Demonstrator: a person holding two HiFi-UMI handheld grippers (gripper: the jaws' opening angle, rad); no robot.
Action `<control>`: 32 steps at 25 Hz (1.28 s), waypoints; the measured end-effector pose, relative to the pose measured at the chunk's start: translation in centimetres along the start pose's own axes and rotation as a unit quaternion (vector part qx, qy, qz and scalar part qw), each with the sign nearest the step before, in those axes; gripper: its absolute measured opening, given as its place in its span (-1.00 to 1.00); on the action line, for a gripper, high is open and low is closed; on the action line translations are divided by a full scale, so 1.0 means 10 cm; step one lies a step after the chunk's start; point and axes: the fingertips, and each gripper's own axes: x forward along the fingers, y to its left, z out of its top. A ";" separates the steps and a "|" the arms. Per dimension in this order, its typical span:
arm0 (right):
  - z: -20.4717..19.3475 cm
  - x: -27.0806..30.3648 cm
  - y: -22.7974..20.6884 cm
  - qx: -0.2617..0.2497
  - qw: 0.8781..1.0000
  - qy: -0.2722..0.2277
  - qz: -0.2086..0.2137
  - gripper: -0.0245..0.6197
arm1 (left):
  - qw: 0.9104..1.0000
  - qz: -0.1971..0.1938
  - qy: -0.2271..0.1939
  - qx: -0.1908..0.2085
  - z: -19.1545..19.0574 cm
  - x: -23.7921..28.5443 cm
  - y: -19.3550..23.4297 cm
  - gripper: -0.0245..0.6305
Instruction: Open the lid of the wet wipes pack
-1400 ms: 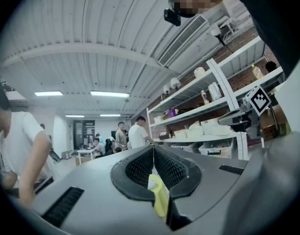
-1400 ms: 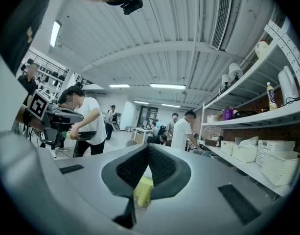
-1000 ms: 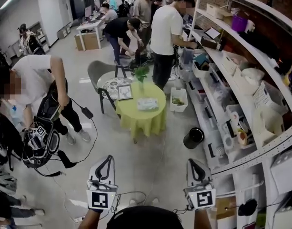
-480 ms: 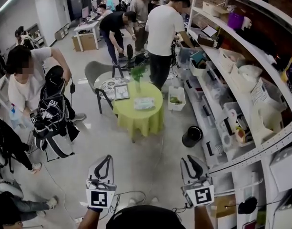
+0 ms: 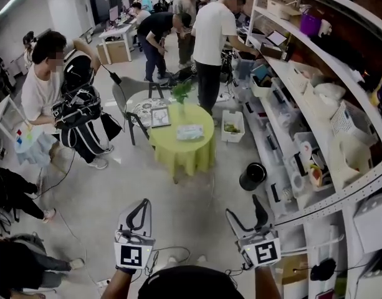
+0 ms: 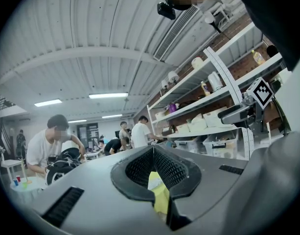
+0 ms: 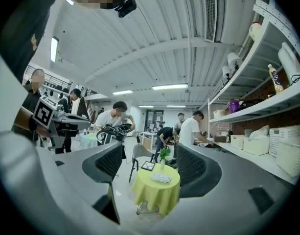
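The wet wipes pack (image 5: 189, 132) lies flat on a small round table with a yellow-green cloth (image 5: 183, 153), well ahead of both grippers across the floor. In the right gripper view, the pack (image 7: 162, 178) shows on that table (image 7: 157, 192) between the jaws. My right gripper (image 5: 245, 207) (image 7: 150, 155) has just been opening and stands open with nothing between its fingers. My left gripper (image 5: 141, 204) (image 6: 153, 151) is shut, tips touching, holding nothing. A strip of the yellow cloth shows through the slit behind its tips.
A framed picture (image 5: 161, 118) and a potted plant (image 5: 181, 95) share the table. A grey chair (image 5: 125, 95) stands behind it and a black bin (image 5: 253, 177) to its right. Curved shelves (image 5: 315, 123) line the right side. Several people stand around, one with a black bag (image 5: 78, 104) at the left.
The right gripper's jaws have spread from shut to open. The person with the black bag at the left has straightened up and shifted further back. The left gripper stays shut.
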 end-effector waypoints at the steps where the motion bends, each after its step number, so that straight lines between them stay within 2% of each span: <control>1: -0.02 0.00 -0.02 0.000 1.000 0.004 -0.001 0.15 | 1.000 -0.001 -0.001 0.001 0.00 0.01 -0.02 -0.86; 4: -0.03 0.01 -0.05 0.004 1.000 0.002 -0.002 0.35 | 1.000 -0.002 -0.004 0.001 0.01 0.02 -0.06 -0.86; 7: -0.02 0.03 -0.02 0.008 1.000 -0.015 0.004 0.69 | 1.000 0.001 0.000 0.003 -0.02 0.01 -0.06 -0.86; 10: -0.04 0.07 0.03 0.005 1.000 -0.025 0.016 0.82 | 1.000 0.008 0.001 -0.007 -0.05 0.02 -0.06 -0.86; 13: -0.06 0.09 0.04 0.000 0.999 -0.028 0.025 0.83 | 1.000 0.012 0.004 -0.012 -0.06 0.04 -0.09 -0.86; 16: -0.12 0.08 -0.01 -0.002 0.999 -0.023 0.025 0.83 | 0.999 0.018 0.005 -0.034 -0.08 0.08 -0.14 -0.86; 25: -0.39 -0.04 -0.36 0.018 0.999 -0.014 0.028 0.83 | 0.998 0.032 0.023 -0.045 -0.12 0.26 -0.43 -0.86; 32: -0.69 -0.05 -0.49 0.042 0.998 0.007 0.042 0.83 | 0.998 0.040 0.043 -0.009 -0.15 0.31 -0.61 -0.86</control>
